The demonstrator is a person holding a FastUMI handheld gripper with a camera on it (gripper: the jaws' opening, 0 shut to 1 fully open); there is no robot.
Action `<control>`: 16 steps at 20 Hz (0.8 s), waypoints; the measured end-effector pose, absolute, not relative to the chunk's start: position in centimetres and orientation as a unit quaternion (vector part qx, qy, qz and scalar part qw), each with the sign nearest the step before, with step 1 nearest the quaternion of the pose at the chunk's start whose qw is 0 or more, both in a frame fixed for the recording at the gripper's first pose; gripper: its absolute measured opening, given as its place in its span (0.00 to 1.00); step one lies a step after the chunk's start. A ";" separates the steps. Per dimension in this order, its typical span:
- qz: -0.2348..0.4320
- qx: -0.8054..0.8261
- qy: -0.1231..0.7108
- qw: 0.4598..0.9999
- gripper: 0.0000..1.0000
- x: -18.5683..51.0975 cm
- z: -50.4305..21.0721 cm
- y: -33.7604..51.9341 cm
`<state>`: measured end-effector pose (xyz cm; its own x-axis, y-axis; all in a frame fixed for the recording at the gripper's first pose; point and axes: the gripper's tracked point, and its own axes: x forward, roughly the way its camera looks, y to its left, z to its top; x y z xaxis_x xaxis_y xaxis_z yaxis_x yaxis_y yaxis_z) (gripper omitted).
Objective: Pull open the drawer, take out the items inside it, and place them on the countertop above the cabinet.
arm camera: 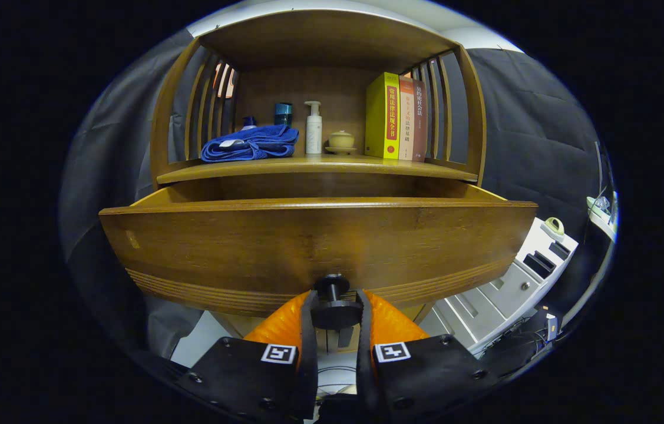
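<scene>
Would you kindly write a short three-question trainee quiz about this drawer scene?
1. True or false: the drawer is pulled out.
2. What are the gripper fingers closed on? A) blue towel B) drawer knob C) yellow book
3. Fill in: the white pump bottle stands between the blue towel and the small lidded ____.

Key: 1 true; 2 B, the drawer knob; 3 pot.

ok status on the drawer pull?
Claw shut on the drawer knob. Drawer pulled out below the shelf; contents hidden behind its front. Nothing in the way.
</scene>
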<state>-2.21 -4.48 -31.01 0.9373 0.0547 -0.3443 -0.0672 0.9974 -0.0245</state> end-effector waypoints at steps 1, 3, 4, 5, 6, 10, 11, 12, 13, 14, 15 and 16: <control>0.031 -0.019 0.175 0.984 0.35 -2.5 -31.0 -4.6; 0.030 -0.018 0.177 0.984 0.35 -3.2 -31.0 -4.6; 0.031 -0.016 0.180 0.983 0.35 -3.5 -31.1 -4.6; 0.031 -0.016 0.182 0.983 0.35 -3.9 -31.0 -4.6; 0.030 -0.015 0.183 0.983 0.35 -4.3 -31.0 -4.7; 0.026 -0.024 0.188 0.982 0.35 -6.6 -30.9 -5.4; 0.025 -0.022 0.190 0.981 0.35 -7.2 -31.0 -5.5; 0.024 -0.019 0.192 0.981 0.35 -7.7 -30.9 -5.6; 0.023 -0.019 0.193 0.981 0.35 -8.0 -30.9 -5.5; 0.023 -0.023 0.194 0.980 0.35 -8.3 -30.9 -5.6; 0.022 -0.027 0.196 0.980 0.35 -8.4 -31.0 -5.6; 0.021 -0.030 0.199 0.979 0.35 -8.7 -31.0 -5.7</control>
<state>-8.65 -5.71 -31.02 0.9202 0.0300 -0.3902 -0.0537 0.9973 -0.0499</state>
